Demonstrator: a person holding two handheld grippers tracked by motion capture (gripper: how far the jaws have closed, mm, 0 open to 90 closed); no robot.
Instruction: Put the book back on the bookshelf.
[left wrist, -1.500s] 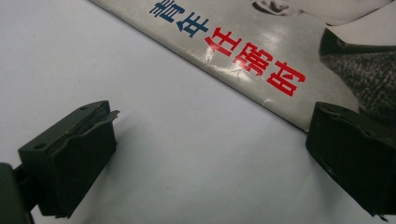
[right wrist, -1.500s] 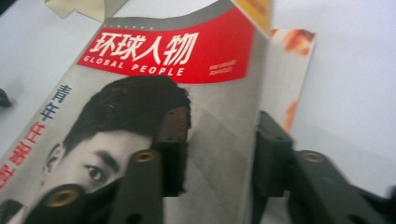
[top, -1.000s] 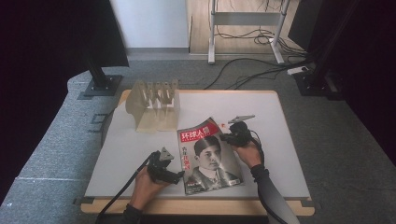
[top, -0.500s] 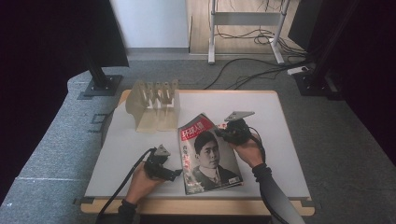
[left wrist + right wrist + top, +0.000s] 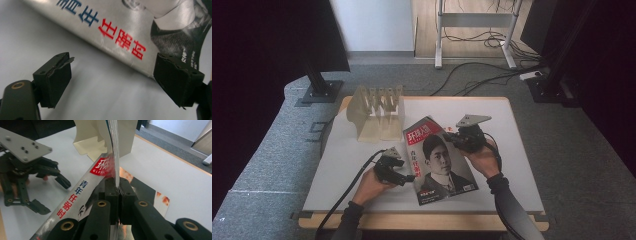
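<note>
Lying slanted on the table (image 5: pixel 337 165), the magazine (image 5: pixel 439 162) runs long-ways from just beside the cream rack (image 5: pixel 376 112) toward the person. The right gripper (image 5: pixel 455 140) has its jaws clenched on the lifted cover's edge. The left gripper (image 5: pixel 408 177), low at the magazine's spine side, is spread wide, gripping nothing.

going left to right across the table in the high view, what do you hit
Cream slotted rack at the back left → left gripper, open → magazine → right gripper, shut on the magazine's far right edge.
</note>
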